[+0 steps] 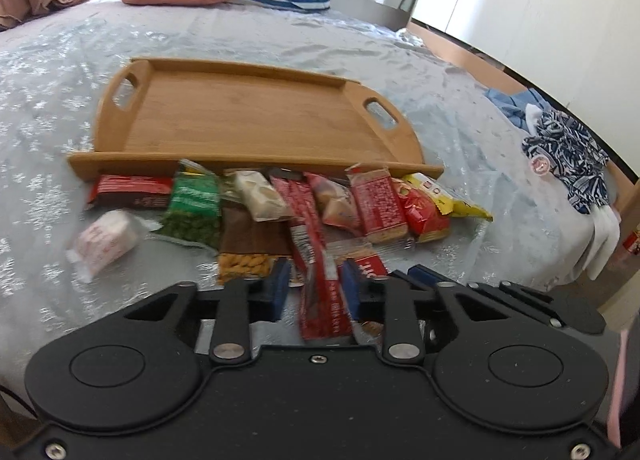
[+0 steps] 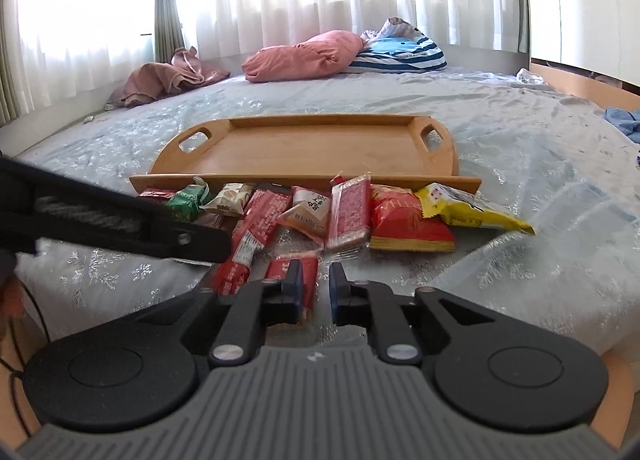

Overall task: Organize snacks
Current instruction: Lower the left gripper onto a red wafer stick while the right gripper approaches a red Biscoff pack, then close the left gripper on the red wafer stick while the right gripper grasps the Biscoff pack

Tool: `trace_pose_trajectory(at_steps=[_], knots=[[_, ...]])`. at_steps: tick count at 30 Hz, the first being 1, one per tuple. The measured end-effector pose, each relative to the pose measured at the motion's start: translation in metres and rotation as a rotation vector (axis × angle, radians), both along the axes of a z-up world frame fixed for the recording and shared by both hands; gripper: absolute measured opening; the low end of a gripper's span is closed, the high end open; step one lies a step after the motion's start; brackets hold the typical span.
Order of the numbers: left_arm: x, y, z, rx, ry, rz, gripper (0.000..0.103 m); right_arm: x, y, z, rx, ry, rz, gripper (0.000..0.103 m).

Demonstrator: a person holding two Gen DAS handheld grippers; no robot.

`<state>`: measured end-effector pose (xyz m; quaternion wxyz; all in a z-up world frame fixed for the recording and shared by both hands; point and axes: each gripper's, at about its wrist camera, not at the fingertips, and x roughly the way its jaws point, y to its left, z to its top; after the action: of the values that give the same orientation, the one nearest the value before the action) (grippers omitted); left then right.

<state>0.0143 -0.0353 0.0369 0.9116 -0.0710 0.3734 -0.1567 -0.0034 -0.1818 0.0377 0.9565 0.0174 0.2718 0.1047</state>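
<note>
An empty wooden tray point(image 1: 248, 120) point(image 2: 316, 152) lies on the bed. Several snack packets are heaped along its near edge: a green pea packet point(image 1: 194, 208), a yellow packet point(image 2: 476, 212), a red biscuit pack point(image 1: 380, 204) point(image 2: 350, 212) and others. My left gripper point(image 1: 316, 292) is open, its fingers on either side of a long red stick packet point(image 1: 320, 300). My right gripper point(image 2: 316, 284) is open by a narrow gap, low over the bed, with a small red packet point(image 2: 290, 272) by its left finger. The left gripper's arm point(image 2: 120, 220) crosses the right wrist view.
The bed has a pale blue snowflake cover point(image 1: 280, 40). A pink pillow point(image 2: 304, 54), a striped cushion point(image 2: 400, 52) and brown cloth point(image 2: 164, 78) lie at the far side. Patterned clothes point(image 1: 568, 156) hang at the bed's right edge. A white wrapped snack point(image 1: 104, 242) sits apart at left.
</note>
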Motion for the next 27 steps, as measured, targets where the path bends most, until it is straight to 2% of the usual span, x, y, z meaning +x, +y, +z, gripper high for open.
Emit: trace_pose_trajectory(at_steps=[2,4,5,9,18,27], knots=[[0.005,-0.008,-0.003,0.021,-0.004,-0.007,0.022,-0.004,-0.001,0.001,-0.001,-0.01,0.002,0.03],[0.01,-0.015,-0.006,0.044,-0.009,-0.011,0.022,-0.007,0.0,0.001,-0.005,-0.023,0.008,0.031],[0.013,-0.017,-0.009,0.055,-0.007,-0.008,0.022,-0.008,0.0,0.002,-0.009,-0.026,0.01,0.041],[0.02,-0.024,-0.016,0.078,-0.011,0.008,0.023,-0.008,0.001,0.001,-0.011,-0.024,0.022,0.046],[0.013,-0.02,-0.007,0.072,-0.037,0.011,0.02,-0.005,0.007,-0.003,-0.008,-0.01,0.035,0.053],[0.001,-0.009,-0.001,0.119,-0.067,0.035,0.018,0.004,0.012,-0.006,0.01,0.002,0.031,0.053]])
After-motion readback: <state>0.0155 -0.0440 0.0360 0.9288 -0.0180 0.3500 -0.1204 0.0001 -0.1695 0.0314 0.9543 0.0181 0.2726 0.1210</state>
